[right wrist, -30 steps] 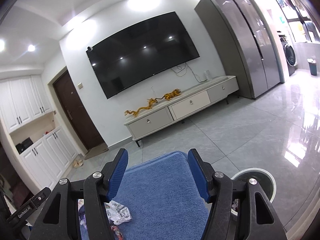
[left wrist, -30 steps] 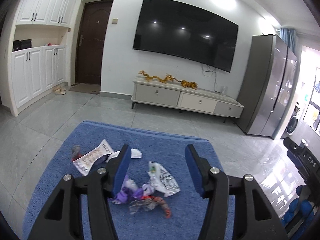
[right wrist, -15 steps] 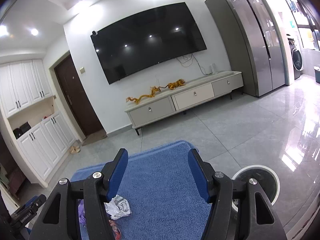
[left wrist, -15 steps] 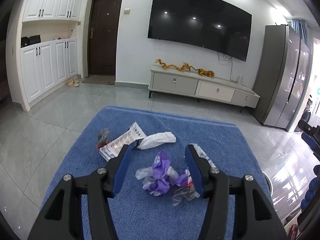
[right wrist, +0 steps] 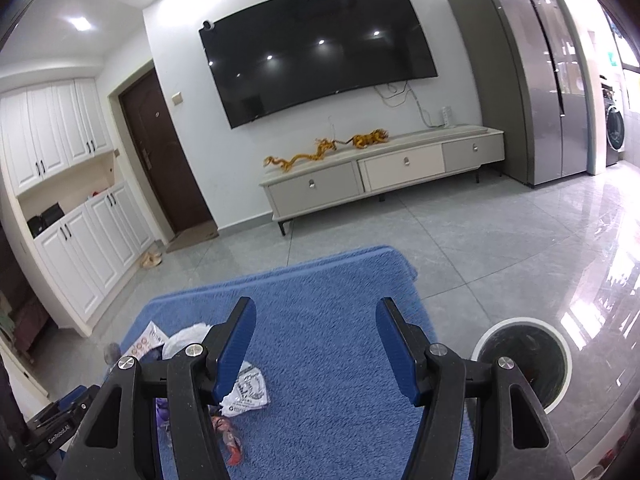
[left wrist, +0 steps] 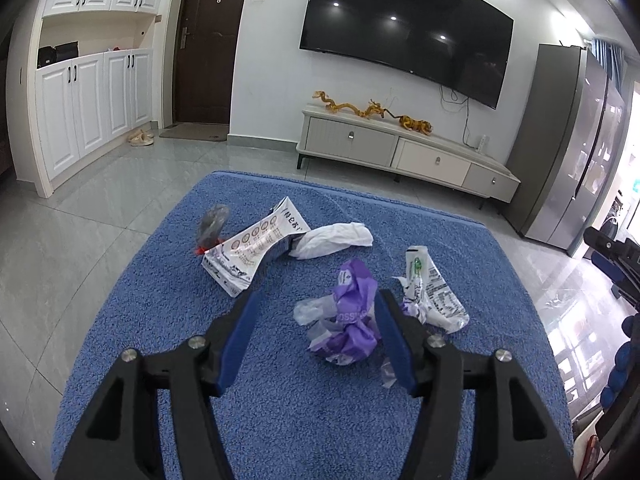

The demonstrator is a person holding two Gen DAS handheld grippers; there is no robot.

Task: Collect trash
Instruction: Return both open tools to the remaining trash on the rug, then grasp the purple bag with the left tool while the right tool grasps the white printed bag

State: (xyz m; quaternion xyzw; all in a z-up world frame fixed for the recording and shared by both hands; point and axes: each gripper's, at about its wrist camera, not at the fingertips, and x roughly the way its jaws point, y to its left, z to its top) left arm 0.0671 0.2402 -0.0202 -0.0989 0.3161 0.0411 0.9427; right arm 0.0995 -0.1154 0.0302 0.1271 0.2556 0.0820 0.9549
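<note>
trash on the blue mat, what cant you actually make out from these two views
- Red wrapper: right wrist view, largely behind the right gripper's finger.
- Purple wrapper: left wrist view, its right side is hidden by a finger of the left gripper, whose jaws are opening.
- Bin: right wrist view, contents too dark to tell.
- Dark scrap: left wrist view, too small to identify.
- Print on the white pouch: too small to read.
</note>
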